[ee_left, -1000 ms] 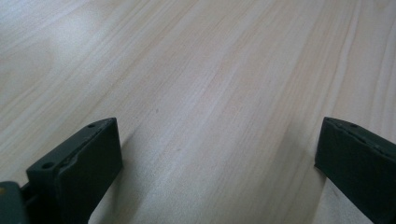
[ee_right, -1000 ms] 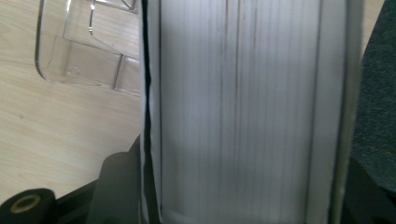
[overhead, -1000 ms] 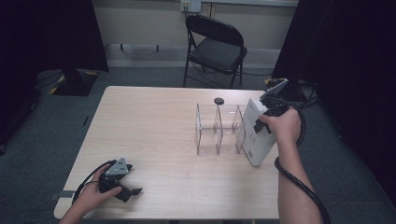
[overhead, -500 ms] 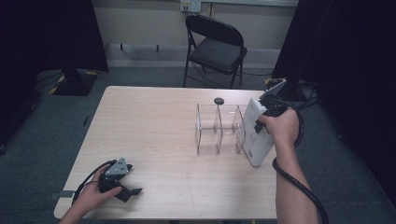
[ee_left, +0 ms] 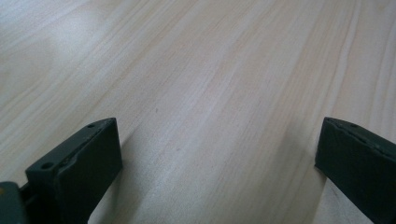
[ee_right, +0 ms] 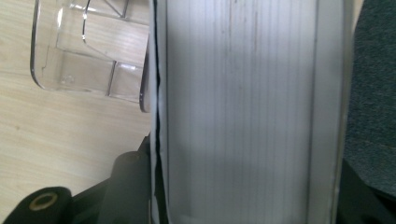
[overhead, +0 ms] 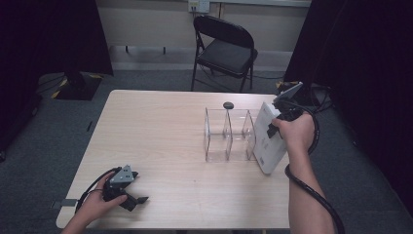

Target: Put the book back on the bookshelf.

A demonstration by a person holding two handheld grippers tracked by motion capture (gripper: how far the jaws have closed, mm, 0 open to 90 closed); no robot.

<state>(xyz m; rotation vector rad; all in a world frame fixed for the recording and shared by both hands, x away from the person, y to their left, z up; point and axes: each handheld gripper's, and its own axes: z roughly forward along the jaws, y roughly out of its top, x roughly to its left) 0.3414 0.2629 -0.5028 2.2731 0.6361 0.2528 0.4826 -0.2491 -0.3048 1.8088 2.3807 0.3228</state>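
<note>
- The right tongs (overhead: 278,127) have just been closing, and their jaws now clamp a thick white book (overhead: 267,139) between them.
- The book stands tilted on its edge at the worktop's (overhead: 160,126) right side, just beside the clear plastic divider rack (overhead: 229,134), seemingly touching its end wall.
- The left tongs (overhead: 132,199) rest on the worktop's near left corner, jaws wide apart, nothing between them.
</note>
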